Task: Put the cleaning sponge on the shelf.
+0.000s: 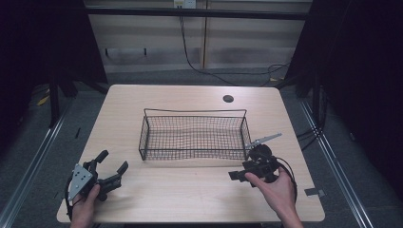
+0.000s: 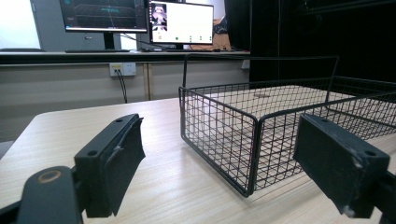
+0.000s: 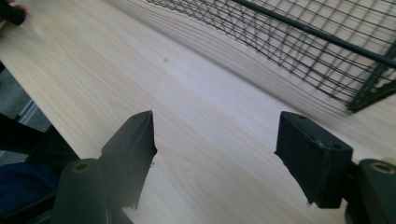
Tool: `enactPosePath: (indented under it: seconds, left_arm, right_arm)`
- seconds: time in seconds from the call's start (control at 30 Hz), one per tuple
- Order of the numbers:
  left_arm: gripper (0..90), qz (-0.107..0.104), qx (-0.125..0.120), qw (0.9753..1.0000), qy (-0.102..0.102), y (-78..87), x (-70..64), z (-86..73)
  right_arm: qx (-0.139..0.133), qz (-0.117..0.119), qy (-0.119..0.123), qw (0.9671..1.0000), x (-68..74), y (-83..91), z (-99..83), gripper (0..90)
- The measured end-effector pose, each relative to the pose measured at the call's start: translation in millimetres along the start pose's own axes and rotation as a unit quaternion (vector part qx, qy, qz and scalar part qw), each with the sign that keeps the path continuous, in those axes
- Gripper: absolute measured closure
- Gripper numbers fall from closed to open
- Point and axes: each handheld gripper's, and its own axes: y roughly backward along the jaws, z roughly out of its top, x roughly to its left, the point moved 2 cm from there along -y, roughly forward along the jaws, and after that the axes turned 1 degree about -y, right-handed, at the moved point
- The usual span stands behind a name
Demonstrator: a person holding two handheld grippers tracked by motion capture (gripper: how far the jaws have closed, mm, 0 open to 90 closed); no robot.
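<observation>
While nothing is gripped, seen from above: wire basket point(image 1: 195, 134) mid-desk point(image 1: 190, 194), empty, likely centred for reach from both sides; left tool point(image 1: 113, 167) spread wide near the front-left corner, right tool point(image 1: 236, 175) by the basket's front-right corner; bare wood between. Left gripper view: jaws wide, empty, aimed at the basket's near corner point(image 2: 252, 154). Right gripper view: jaws wide apart, empty, over open desk point(image 3: 201, 121); basket point(image 3: 327, 51) beyond.

No legible text, labels or numbers.
</observation>
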Motion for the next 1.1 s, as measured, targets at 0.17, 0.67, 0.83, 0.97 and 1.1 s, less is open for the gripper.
enactPosePath:
  seconds: [0.17,0.67,0.83,0.97,1.1]
  left_arm:
    - [15.6,0.001,0.001,1.0,-0.001,0.1,0.3,0.0]
    - [15.6,0.001,0.0,1.0,0.0,0.0,0.0,0.0]
    - [15.6,0.0,0.0,1.0,0.0,0.0,0.0,0.0]
    - [15.6,0.0,0.0,1.0,0.0,0.0,0.0,0.0]
    - [15.6,0.001,-0.001,1.0,0.0,0.0,0.0,0.0]
  right_arm:
    - [0.005,-0.006,0.0,1.0,-2.3,6.7,2.4,28.5]
    - [0.056,-0.023,-0.034,0.9976,-20.0,18.4,3.2,27.9]
    - [0.061,-0.034,-0.04,0.9968,-28.2,23.5,1.0,27.5]
    - [0.067,-0.043,-0.043,0.9959,-35.2,27.8,-2.5,25.8]
    - [0.076,-0.054,-0.05,0.9945,-38.4,33.1,-4.4,25.5]
